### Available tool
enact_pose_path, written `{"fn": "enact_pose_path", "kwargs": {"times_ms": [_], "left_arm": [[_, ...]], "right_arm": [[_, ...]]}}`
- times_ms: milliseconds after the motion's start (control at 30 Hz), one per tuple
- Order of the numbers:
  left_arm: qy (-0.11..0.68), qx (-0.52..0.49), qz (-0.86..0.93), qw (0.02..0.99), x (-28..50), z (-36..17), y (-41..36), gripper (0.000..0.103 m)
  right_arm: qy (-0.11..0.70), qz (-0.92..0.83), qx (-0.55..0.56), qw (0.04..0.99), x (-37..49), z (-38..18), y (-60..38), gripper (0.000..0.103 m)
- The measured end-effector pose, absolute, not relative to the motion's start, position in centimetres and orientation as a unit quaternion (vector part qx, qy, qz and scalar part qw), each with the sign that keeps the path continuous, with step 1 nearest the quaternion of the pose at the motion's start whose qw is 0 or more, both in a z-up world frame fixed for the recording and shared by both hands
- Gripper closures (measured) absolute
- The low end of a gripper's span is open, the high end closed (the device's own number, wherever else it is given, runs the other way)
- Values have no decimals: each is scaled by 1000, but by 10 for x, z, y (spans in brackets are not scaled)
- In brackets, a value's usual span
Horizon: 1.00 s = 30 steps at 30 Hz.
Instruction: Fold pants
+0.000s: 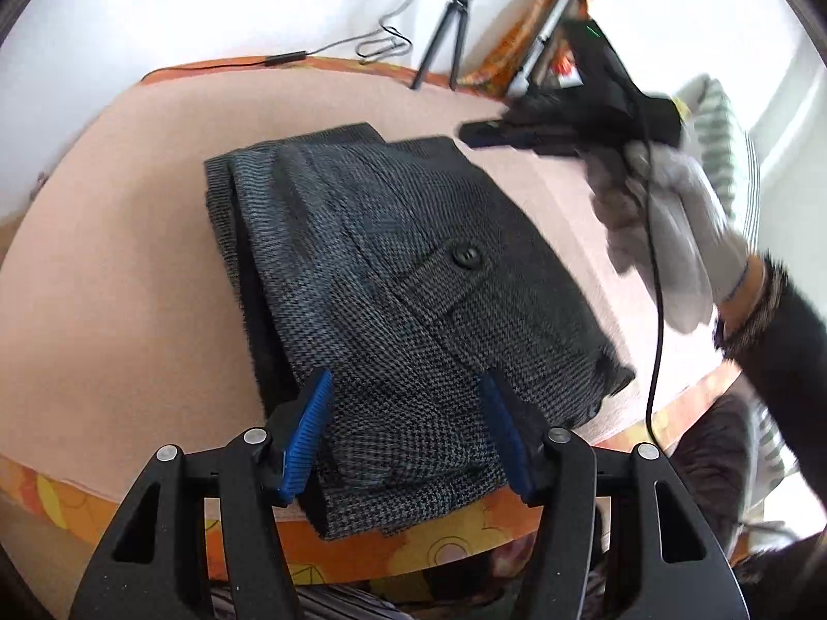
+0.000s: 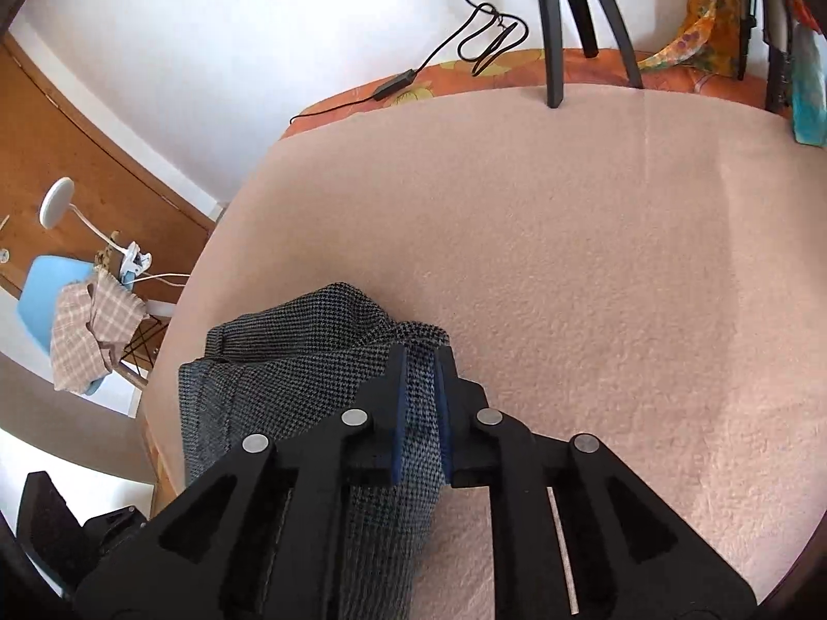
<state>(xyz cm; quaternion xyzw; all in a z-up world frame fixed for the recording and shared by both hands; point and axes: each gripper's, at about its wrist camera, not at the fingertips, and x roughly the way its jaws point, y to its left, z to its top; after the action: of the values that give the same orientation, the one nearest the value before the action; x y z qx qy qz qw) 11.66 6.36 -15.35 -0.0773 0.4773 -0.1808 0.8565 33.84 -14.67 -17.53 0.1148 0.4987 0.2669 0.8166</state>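
Observation:
Dark grey houndstooth pants (image 1: 393, 268) lie folded into a thick bundle on the pink blanket (image 1: 103, 258), with a button pocket on top. My left gripper (image 1: 406, 429) is open, its blue pads on either side of the bundle's near end at the table edge. In the left wrist view my right gripper (image 1: 496, 132) is blurred, held by a gloved hand (image 1: 667, 227) just past the pants' far right corner. In the right wrist view my right gripper (image 2: 419, 387) has its pads close together with pants fabric (image 2: 310, 356) between them.
A black tripod (image 1: 449, 26) and a cable (image 1: 289, 58) stand at the table's far edge. An orange patterned cloth (image 1: 413, 542) covers the table's border. A chair draped with a checked cloth (image 2: 88, 325) stands beyond the left edge in the right wrist view.

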Motion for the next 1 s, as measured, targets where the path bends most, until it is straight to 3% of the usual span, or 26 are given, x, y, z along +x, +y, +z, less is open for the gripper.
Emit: {"fn": "enact_pose_path", "kwargs": {"times_ms": [33,100,200,300,600,1000], "left_arm": [[474,-91,-180,857,116,-151,69,43],[462,-124,-178,860,119,-144,87,38],[454,-176,-174,856,131,-138,113,31],[458,-230,-165,843,152,-141,138,30],[484,-306,-142,808,216,-169,163,30],[501,-289,-125,806,253,-190,160,30]], "right_arm": [[497,267,122,816,332,-170,-154,78],[491,267,128,819,318,-162,-166,55],[486,280,145,815,296,-154,-179,37],[495,296,162,801,269,-153,-191,29],[536,327,185,756,209,-180,-196,25],[562,339,207,725,174,-196,-190,25]]}}
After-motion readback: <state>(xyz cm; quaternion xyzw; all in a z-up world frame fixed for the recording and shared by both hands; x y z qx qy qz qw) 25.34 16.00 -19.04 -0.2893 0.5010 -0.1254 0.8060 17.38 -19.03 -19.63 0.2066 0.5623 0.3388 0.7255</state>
